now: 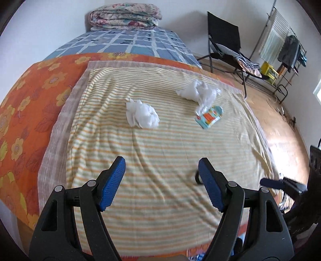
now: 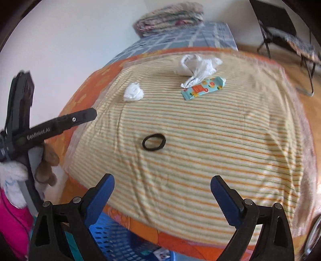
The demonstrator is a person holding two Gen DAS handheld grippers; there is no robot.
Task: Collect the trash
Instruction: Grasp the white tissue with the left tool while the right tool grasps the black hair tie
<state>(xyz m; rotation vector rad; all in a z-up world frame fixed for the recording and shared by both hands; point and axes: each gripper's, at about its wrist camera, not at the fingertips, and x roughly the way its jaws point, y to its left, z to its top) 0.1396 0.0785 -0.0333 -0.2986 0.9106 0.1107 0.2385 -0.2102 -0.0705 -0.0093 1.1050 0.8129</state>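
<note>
A: Starting at the left of the bed, what lies on the striped cloth?

B: Farthest left is a crumpled white tissue, by itself on the cloth. To its right and a little farther away sits a bigger white crumpled wad, and a small teal and orange wrapper lies touching that wad's near edge.

A: And closer in?

B: A black ring-shaped band lies flat on the cloth, well apart from the tissue and the wrapper. In the left wrist view it is mostly hidden behind a blue finger pad.

A: How does the left hand-held gripper stand?

B: Its two blue-padded fingers are spread wide with nothing between them, above the near part of the cloth. In the right wrist view it shows at the far left as a black arm.

A: The right hand-held gripper?

B: Also spread wide and holding nothing, over the near edge of the bed, with the black band ahead of it. A blue perforated basket sits below the near edge of the bed.

A: What is farther off?

B: A folded floral quilt rests at the far end of the bed on a blue checked sheet. To the right, on the wooden floor, stands a black folding chair.
</note>
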